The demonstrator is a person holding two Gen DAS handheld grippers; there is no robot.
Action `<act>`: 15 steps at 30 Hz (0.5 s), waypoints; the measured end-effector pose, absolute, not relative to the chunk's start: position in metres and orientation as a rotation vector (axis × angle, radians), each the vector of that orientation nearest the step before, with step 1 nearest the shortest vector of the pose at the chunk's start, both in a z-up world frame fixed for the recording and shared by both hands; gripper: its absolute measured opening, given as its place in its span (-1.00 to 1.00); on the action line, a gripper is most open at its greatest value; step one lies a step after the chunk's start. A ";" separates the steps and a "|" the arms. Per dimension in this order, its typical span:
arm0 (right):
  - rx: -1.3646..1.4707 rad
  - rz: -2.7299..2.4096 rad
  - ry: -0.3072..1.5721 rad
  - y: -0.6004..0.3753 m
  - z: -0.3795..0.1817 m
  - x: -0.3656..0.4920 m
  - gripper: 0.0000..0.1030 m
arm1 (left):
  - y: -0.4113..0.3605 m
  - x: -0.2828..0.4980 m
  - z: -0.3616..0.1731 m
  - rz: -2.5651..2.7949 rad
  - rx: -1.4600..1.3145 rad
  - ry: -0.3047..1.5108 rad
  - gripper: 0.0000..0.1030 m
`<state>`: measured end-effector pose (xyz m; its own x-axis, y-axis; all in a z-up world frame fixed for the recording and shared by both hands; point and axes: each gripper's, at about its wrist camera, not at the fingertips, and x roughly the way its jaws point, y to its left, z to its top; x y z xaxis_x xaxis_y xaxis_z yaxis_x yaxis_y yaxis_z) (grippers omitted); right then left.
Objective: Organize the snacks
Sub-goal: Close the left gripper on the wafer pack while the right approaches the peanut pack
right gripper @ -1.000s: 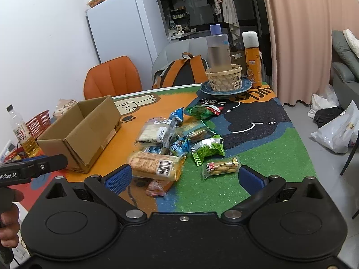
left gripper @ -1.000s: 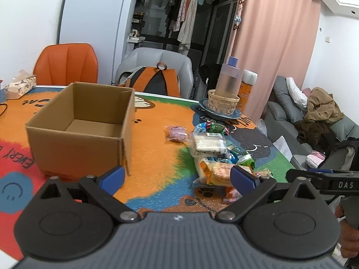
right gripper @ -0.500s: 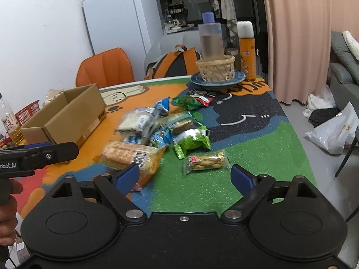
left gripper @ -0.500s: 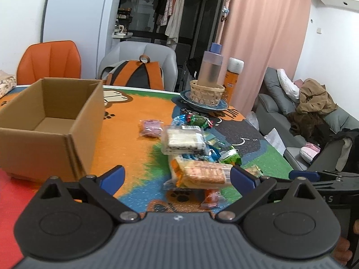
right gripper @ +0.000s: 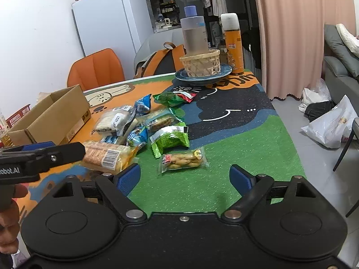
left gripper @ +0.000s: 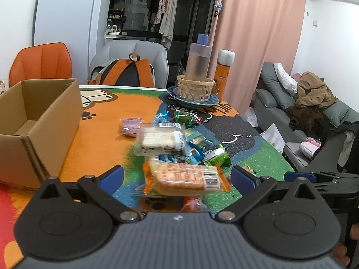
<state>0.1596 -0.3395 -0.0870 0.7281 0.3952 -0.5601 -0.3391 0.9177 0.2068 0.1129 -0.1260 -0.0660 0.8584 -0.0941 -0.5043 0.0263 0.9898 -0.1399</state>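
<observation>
A heap of wrapped snacks lies mid-table on the colourful mat. My left gripper (left gripper: pixel 177 177) is open, and its blue fingertips stand either side of an orange-wrapped bread pack (left gripper: pixel 186 179) without pressing on it. Beyond that lies a clear pack of white sandwich cake (left gripper: pixel 160 141). The open cardboard box (left gripper: pixel 40 121) stands to the left, empty as far as I can see. My right gripper (right gripper: pixel 185 177) is open with its jaws narrowing and nothing between them. A clear peanut pack (right gripper: pixel 182 160) lies just ahead of it, with a green packet (right gripper: pixel 170 140) behind.
A blue plate (left gripper: pixel 211 102) at the far side carries a wicker basket with a tall bottle; an orange can (left gripper: pixel 224 71) stands beside it. A pink snack (left gripper: pixel 131 126) lies apart near the box. Chairs and a backpack stand behind the table, whose edge drops off at the right.
Both grippers have come lower and closer to the snack heap. The left one slid right, away from the box, to frame the orange pack. The right gripper's jaws narrowed a little.
</observation>
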 end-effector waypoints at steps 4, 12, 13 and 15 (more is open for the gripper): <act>0.104 0.404 0.636 -0.345 -0.088 0.164 0.67 | -0.139 0.120 -0.070 -0.063 -0.102 0.540 0.98; 0.128 0.385 0.657 -0.360 -0.097 0.171 0.67 | -0.158 0.137 -0.084 -0.003 -0.051 0.572 0.99; 0.131 0.385 0.658 -0.361 -0.098 0.172 0.67 | -0.159 0.138 -0.085 -0.002 -0.050 0.574 0.99; 0.133 0.386 0.660 -0.362 -0.101 0.174 0.65 | -0.161 0.140 -0.087 0.010 -0.040 0.574 0.99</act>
